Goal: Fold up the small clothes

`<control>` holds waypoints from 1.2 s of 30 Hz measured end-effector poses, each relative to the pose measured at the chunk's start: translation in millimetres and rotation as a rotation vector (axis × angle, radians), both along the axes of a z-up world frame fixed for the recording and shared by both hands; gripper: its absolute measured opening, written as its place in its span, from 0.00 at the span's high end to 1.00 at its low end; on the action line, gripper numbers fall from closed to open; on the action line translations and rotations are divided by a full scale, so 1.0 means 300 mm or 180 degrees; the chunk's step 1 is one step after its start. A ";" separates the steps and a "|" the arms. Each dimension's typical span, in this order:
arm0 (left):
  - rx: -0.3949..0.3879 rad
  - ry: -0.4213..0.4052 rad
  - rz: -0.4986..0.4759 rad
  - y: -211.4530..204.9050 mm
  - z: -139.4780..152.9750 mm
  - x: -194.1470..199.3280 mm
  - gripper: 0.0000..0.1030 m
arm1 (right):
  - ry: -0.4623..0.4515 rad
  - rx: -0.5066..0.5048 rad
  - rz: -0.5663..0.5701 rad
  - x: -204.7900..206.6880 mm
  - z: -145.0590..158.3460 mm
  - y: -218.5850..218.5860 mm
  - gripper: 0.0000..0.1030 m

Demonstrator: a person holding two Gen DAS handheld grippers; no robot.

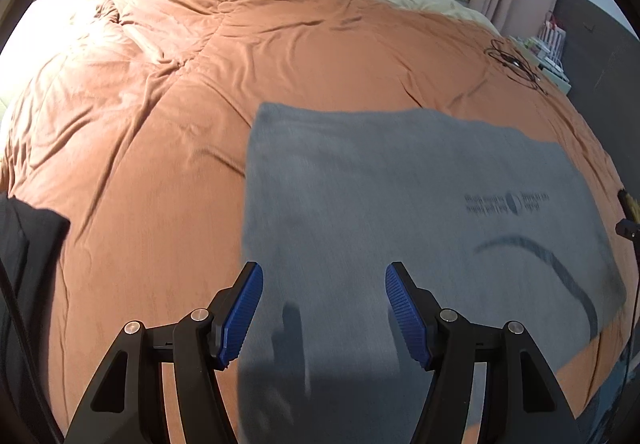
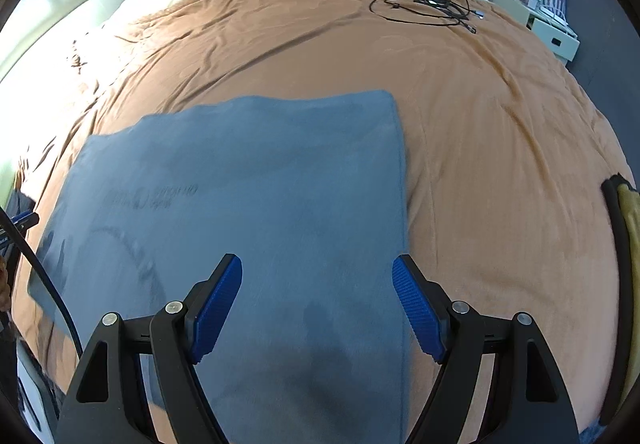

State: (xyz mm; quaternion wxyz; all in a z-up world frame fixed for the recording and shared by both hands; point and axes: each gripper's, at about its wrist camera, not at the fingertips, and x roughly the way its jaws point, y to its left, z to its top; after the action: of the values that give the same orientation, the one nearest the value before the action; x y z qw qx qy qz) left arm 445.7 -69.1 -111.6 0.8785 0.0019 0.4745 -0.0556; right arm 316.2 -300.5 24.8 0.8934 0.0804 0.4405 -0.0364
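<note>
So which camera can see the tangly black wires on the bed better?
The right wrist view. There the black cable lies in clear loops on the orange duvet, beyond the grey garment. In the left wrist view the same cable is only a small tangle near the right edge.

Only print seen: small dark lettering w/ a round logo on the grey shirt [image 1: 400,204], right of centre in the left wrist view, left of centre in the right wrist view [image 2: 240,204]. It sits upside down and blurred, so no word can be read.
</note>
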 end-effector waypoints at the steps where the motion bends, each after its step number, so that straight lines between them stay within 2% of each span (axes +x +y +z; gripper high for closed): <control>1: 0.0000 0.0001 -0.0007 -0.006 -0.005 -0.019 0.36 | -0.0004 -0.0008 0.0014 -0.020 -0.006 0.009 0.26; 7: -0.0043 0.0076 -0.0008 -0.028 -0.088 -0.127 0.36 | -0.0034 -0.0074 0.0024 -0.136 -0.060 0.056 0.26; 12: 0.0097 0.0128 0.0000 -0.035 -0.155 -0.193 0.36 | 0.0022 -0.0179 -0.0025 -0.210 -0.131 0.083 0.26; 16: 0.0213 0.0135 -0.0001 -0.034 -0.181 -0.232 0.36 | 0.0089 -0.0353 -0.0065 -0.250 -0.181 0.101 0.26; 22: 0.0203 0.0142 0.0055 -0.007 -0.202 -0.275 0.36 | 0.0104 -0.0448 -0.0091 -0.313 -0.204 0.133 0.26; 26: 0.0204 0.0158 0.0062 0.018 -0.195 -0.311 0.36 | 0.0124 -0.0511 -0.0101 -0.342 -0.190 0.137 0.26; 29: 0.0168 0.0160 0.0113 0.042 -0.154 -0.330 0.36 | 0.0071 -0.0469 -0.0171 -0.358 -0.142 0.146 0.26; 36: -0.0009 -0.0009 0.0252 0.113 -0.063 -0.375 0.36 | -0.0170 -0.0370 0.0096 -0.307 -0.038 0.327 0.28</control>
State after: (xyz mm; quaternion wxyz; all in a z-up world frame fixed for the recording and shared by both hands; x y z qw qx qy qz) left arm 333.1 -35.3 -130.6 0.8806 -0.0180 0.4730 -0.0214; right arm 224.1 -202.3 13.3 0.9085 0.0227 0.4148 -0.0463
